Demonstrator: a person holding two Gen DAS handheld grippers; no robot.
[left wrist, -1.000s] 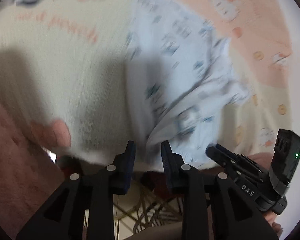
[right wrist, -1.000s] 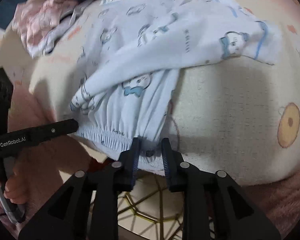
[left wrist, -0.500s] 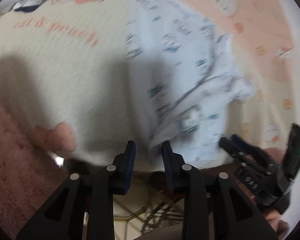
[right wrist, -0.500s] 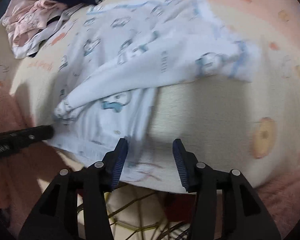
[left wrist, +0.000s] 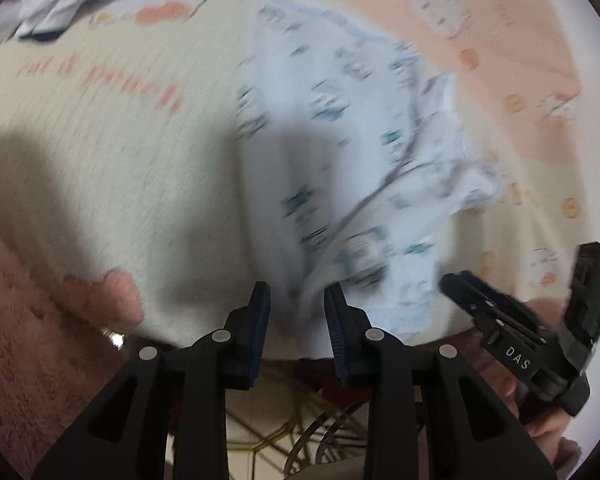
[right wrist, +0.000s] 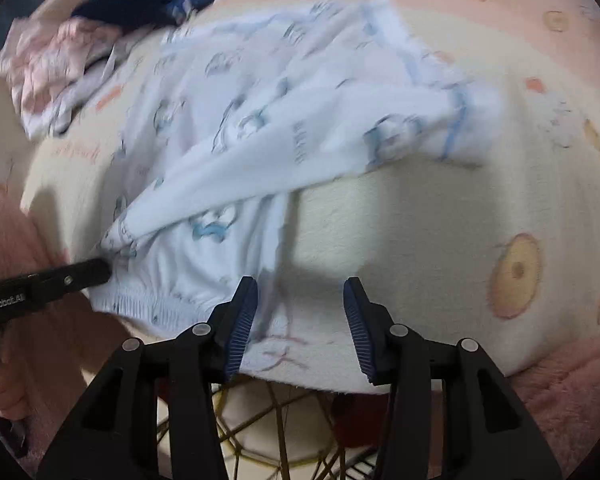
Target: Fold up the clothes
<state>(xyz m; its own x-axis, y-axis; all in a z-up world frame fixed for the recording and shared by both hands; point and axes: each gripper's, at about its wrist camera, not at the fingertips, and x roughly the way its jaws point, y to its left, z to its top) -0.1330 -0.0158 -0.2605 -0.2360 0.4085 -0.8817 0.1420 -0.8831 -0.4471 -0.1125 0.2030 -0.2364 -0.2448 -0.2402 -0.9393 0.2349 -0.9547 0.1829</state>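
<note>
Progress so far looks pretty modest tbh. The pale blue printed garment [right wrist: 260,128] is lying on the cream and peach blanket [right wrist: 420,232], right by the near edge, and it's only partly sorted: one part is thrown across the body diagonally and the elastic hem bunches up at the front. It isn't a neat rectangle yet, more of a rough first fold at best.

The right gripper [right wrist: 300,320] has just been opening, and now its jaws stand apart with nothing pinched between them. The hem's corner sits just beside its left finger, and mostly blanket shows in the gap. Looks to me like that corner is already laid down.

The left gripper [left wrist: 296,320] is much narrower. There's cloth from the hem between its jaws, but the picture is smeared, so I honestly can't tell if it's actually clamping it or just hovering around it.

Still to do, I'd guess: square up that diagonal flap, flatten the hem, then fold it over again. And there's a whole pile of other clothes [right wrist: 72,56] (pinkish, white, dark navy) waiting at the far corner of the blanket, untouched as far as I can see.
</note>
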